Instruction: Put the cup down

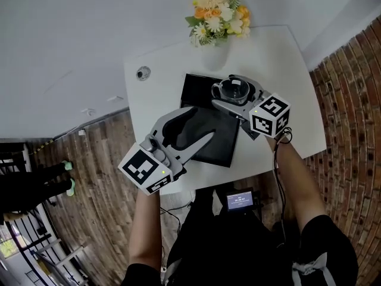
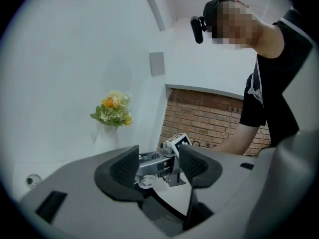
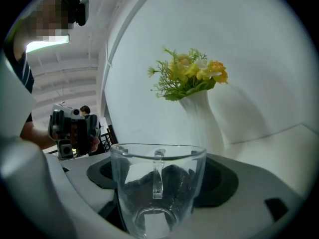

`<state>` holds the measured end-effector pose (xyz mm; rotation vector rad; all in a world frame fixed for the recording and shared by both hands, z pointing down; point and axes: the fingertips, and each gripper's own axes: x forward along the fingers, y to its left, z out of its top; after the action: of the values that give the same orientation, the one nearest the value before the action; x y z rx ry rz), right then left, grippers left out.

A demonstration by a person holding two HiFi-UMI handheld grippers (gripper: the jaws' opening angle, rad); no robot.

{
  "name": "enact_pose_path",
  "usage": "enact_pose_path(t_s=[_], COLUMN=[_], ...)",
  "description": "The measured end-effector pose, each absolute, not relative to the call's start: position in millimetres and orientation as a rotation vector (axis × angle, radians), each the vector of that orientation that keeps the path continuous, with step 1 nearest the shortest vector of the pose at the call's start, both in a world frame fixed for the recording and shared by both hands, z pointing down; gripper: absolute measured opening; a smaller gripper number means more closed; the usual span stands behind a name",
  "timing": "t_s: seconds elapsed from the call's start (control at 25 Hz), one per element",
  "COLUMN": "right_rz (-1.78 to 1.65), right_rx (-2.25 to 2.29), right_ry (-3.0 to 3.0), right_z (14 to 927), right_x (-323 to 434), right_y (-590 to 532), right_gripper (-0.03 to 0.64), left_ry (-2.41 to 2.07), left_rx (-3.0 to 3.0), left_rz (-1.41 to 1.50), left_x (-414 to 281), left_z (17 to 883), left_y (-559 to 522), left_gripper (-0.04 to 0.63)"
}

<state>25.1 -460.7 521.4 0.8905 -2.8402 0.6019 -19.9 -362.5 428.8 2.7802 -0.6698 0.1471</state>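
Note:
A clear glass cup [image 1: 232, 90] with a handle sits between the jaws of my right gripper [image 1: 234, 95], which is shut on it over the far right part of a black mat [image 1: 219, 149]. In the right gripper view the cup [image 3: 157, 188] stands upright and empty, handle facing the camera, with the dark pads [image 3: 220, 180] on either side. My left gripper [image 1: 202, 124] hangs open and empty over the mat's left half. The left gripper view shows the cup [image 2: 146, 181] and the right gripper between my left gripper's [image 2: 158, 166] spread jaws, a short way off.
The mat lies on a white table [image 1: 155, 94]. A white vase of yellow and orange flowers [image 1: 219, 16] stands at the far edge, just behind the cup. A small round fitting [image 1: 143, 72] sits at the table's far left. Brick wall lies to the right.

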Motion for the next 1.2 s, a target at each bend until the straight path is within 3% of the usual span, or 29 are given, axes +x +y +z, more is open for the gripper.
enact_pose_path(t_s=[1.2], right_rz=[0.107], right_rx=[0.884], right_ry=[-2.563], right_z=[594.4], right_x=[-0.3], right_y=[-495.4], right_gripper=[0.426], left_ry=[-0.74], left_rx=[2.733], left_rz=[0.185], left_x=[-46.8], left_z=[439.1], left_y=[-360.2], left_gripper=[0.255])
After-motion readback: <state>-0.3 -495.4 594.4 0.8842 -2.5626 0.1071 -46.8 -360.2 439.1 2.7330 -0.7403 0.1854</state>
